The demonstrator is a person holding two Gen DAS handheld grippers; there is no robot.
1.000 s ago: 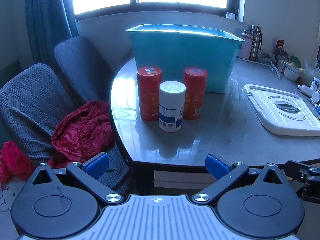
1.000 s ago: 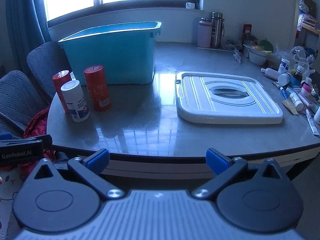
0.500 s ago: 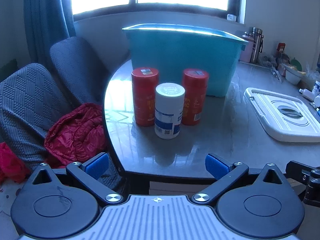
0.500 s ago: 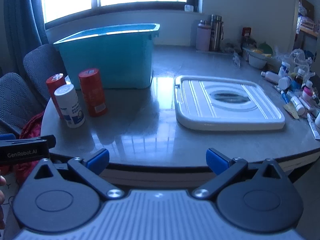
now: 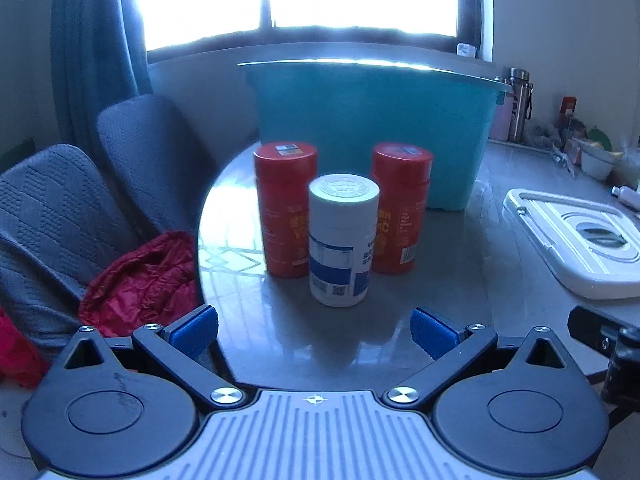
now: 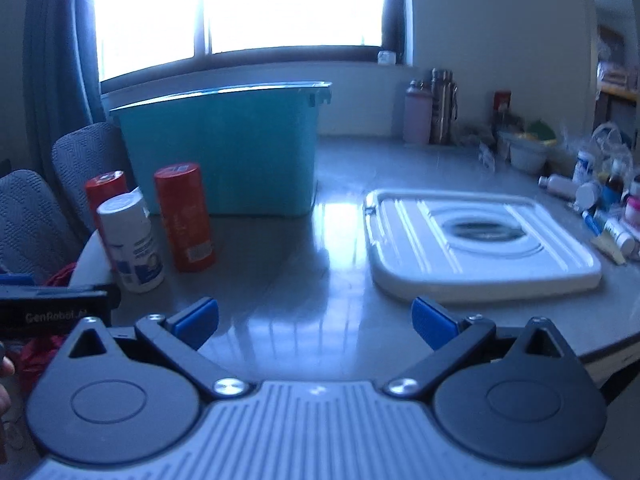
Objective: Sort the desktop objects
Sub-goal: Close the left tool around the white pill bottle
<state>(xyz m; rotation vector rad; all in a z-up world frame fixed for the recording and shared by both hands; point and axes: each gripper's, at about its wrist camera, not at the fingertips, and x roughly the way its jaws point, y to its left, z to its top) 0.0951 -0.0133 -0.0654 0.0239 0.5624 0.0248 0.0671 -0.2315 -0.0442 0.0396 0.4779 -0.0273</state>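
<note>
A white bottle with a blue label (image 5: 342,240) stands on the grey table, with two red canisters (image 5: 286,208) (image 5: 400,206) just behind it. A teal bin (image 5: 368,128) stands behind those. My left gripper (image 5: 314,330) is open and empty, a short way in front of the white bottle. My right gripper (image 6: 314,322) is open and empty over the table's near part. The right wrist view shows the white bottle (image 6: 130,240), the nearer red canister (image 6: 184,216) and the bin (image 6: 224,148) at the left.
A white bin lid (image 6: 480,240) lies flat on the table right of the bin. Bottles, tubes and a bowl (image 6: 600,200) crowd the table's right side. Two grey chairs (image 5: 80,208) with a red jacket (image 5: 140,280) stand left of the table.
Both grippers have moved forward toward the table. The bottle and canisters loom larger in the left wrist view. Nothing on the table has moved.
</note>
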